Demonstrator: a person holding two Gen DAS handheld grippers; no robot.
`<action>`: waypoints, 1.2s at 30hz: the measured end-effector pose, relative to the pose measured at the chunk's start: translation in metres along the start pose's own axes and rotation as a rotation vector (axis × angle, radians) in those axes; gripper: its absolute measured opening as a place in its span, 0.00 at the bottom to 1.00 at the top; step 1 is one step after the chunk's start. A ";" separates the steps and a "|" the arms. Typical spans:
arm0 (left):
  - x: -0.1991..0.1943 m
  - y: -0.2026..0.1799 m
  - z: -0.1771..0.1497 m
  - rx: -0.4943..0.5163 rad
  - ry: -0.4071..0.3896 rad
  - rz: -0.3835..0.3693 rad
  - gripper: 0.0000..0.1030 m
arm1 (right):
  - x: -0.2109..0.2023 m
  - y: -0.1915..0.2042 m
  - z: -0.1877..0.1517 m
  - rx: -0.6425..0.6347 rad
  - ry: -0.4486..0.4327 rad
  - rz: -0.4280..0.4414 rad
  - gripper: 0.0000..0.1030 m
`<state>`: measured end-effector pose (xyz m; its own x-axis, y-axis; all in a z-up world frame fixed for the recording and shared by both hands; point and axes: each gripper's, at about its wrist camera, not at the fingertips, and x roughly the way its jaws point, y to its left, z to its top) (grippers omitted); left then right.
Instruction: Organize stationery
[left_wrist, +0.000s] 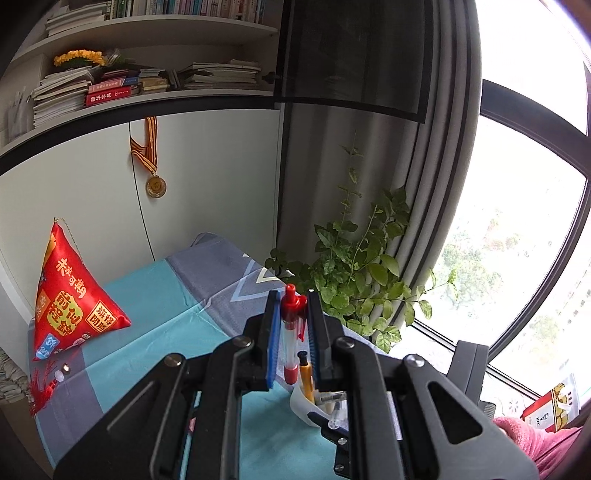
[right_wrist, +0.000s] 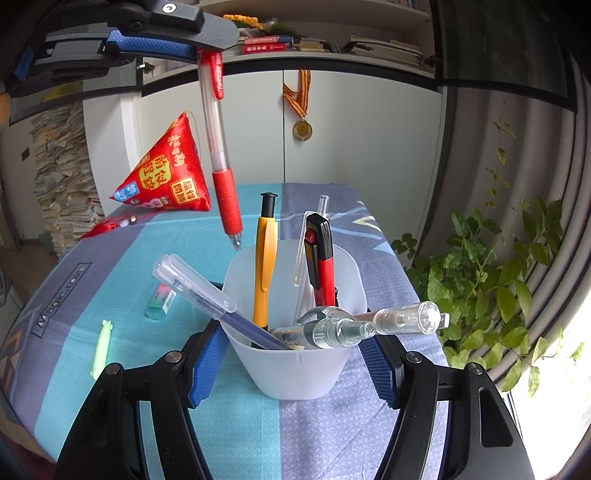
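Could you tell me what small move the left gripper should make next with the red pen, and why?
Probably lower the red pen into the cup: the left gripper holds it tip-down just above the rim, while the right gripper grips the cup.

Bright daylight floods from the blown-out window (left_wrist: 517, 221); fisheye edges bend.

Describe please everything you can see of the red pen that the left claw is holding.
The red pen is a retractable one with a clear plastic barrel, a red rubber grip low down, and a red clip and push button at the top. The left claw pinches it near the clip end. It hangs almost upright, tip downward, in the air above the rim of the frosted cup, touching nothing else.
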<state>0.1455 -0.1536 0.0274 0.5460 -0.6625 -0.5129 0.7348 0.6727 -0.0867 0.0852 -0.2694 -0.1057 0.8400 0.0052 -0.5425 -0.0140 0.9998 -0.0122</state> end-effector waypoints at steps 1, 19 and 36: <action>0.001 -0.001 0.000 0.000 0.002 -0.005 0.12 | 0.000 0.000 0.000 0.001 0.000 0.001 0.68; -0.009 -0.003 0.006 -0.045 -0.008 -0.092 0.11 | -0.001 -0.001 0.000 0.004 -0.001 0.001 0.68; 0.007 0.020 -0.013 -0.052 0.046 0.036 0.12 | -0.001 0.001 0.001 0.003 0.001 0.002 0.68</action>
<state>0.1583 -0.1406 0.0111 0.5512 -0.6227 -0.5554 0.6925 0.7127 -0.1117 0.0852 -0.2688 -0.1042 0.8394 0.0073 -0.5434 -0.0141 0.9999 -0.0083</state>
